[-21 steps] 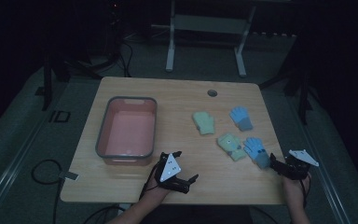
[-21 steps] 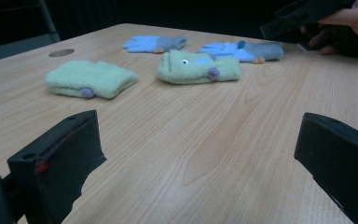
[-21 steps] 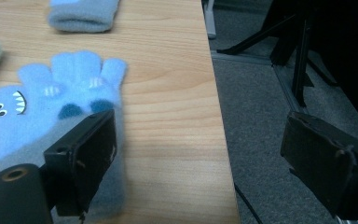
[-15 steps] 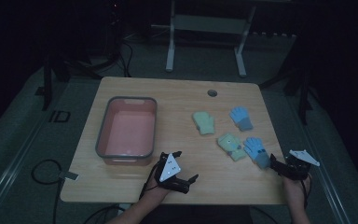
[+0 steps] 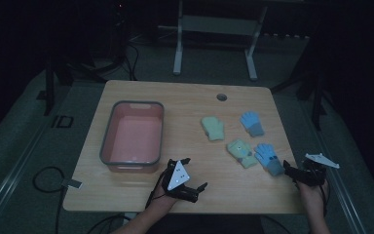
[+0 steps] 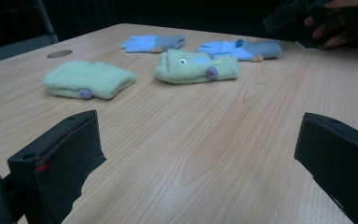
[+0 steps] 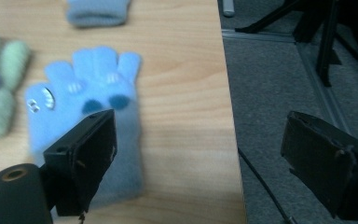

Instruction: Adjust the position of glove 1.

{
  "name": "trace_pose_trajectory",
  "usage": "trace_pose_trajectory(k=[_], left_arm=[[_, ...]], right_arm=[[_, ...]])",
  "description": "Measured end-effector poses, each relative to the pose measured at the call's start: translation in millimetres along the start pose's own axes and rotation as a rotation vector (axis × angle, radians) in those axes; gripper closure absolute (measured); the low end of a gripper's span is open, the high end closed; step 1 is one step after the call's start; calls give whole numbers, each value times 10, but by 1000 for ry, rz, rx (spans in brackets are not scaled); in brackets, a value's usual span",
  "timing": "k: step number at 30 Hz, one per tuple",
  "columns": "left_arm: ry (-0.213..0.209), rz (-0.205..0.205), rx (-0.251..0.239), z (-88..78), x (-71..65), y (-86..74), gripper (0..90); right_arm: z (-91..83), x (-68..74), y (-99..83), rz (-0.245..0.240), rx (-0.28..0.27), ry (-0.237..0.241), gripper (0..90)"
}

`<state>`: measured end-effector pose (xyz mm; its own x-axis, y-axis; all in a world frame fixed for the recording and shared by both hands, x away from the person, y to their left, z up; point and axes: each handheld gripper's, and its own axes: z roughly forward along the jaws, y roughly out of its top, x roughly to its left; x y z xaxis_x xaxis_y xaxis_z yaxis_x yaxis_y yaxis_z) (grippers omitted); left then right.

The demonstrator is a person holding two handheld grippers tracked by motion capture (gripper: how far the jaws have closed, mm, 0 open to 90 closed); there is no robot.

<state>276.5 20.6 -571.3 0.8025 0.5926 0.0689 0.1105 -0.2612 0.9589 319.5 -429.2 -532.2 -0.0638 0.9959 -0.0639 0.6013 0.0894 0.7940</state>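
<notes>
All four gloves lie on my bench [image 5: 141, 197], tub [image 5: 133, 138] empty; right tool [image 7: 198, 158] gaping beside nearest blue glove [image 7: 93, 116], left tool [image 6: 200, 163] gaping, idle.

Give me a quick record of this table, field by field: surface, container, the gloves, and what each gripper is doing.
surface: wooden table
container: pink tub, left side, nothing visible inside
gloves: two green gloves and two blue gloves, lying flat, right side
left gripper: open, holding nothing, near front edge
right gripper: open, holding nothing, at the table's right edge beside the nearest blue glove
</notes>
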Motion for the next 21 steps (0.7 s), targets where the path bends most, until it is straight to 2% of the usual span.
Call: trace_pose_trajectory(k=[2,4,5,6,8,10,12,14,18,21], left_arm=[[-1,2,0,0,-2,0,8],[-1,1,0,0,-1,0,8],[-1,1,-1,-1,0,0,8],[-1,1,-1,-1,0,0,8],[-1,2,-1,-1,-2,0,8],[-3,0,-2,0,-2,0,8],[-3,0,-3,0,-1,0,8],[-3,-3,-4,0,0,-1,8],[-3,3,-2,0,-2,0,8],[-3,1,-4,-1,1,0,8]], right_arm=[[-29,-6,54,-10,-5,-26,105],[-49,-17,107,-6,-1,-30,115],[-59,-28,142,5,8,-20,163],[-59,-28,142,5,8,-20,163],[-75,-62,254,47,40,31,163],[-87,-55,307,50,40,17,180],[-96,-53,345,51,34,26,160],[-109,-23,440,24,30,25,131],[-112,32,567,6,33,37,138],[-88,71,653,-3,44,63,143]])
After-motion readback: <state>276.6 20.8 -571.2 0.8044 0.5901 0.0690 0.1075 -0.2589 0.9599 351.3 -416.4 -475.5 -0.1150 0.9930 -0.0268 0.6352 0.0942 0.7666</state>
